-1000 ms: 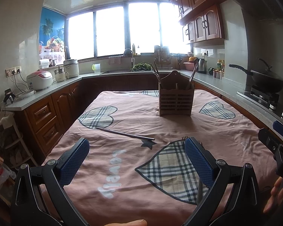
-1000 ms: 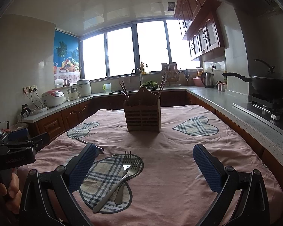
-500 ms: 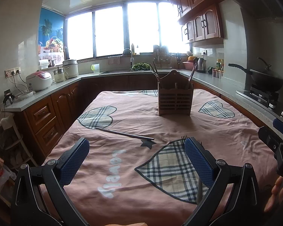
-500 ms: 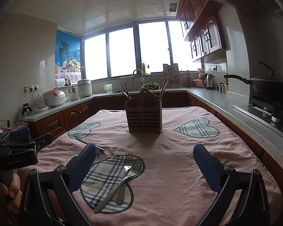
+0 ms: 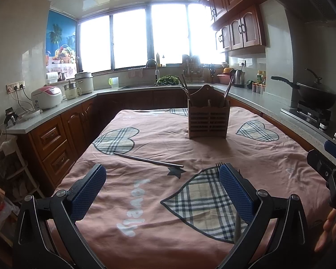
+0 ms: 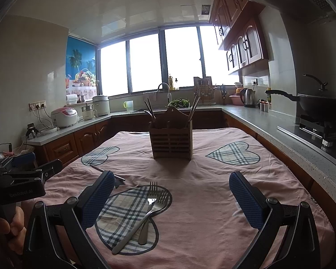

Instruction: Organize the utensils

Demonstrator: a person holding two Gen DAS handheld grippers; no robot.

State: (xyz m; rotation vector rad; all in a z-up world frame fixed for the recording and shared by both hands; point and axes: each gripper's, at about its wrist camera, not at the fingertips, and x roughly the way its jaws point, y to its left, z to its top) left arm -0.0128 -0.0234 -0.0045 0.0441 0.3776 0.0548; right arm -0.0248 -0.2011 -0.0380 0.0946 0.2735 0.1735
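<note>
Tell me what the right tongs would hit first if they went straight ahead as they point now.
Probably the wooden utensil holder: it stands about centred ahead of the open right tongs. The two forks lie lower left, likely below that line.

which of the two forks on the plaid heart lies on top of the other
The slanted fork, whose handle runs toward the near left. It crosses over the straighter fork, whose tines point at the wooden holder.
</note>
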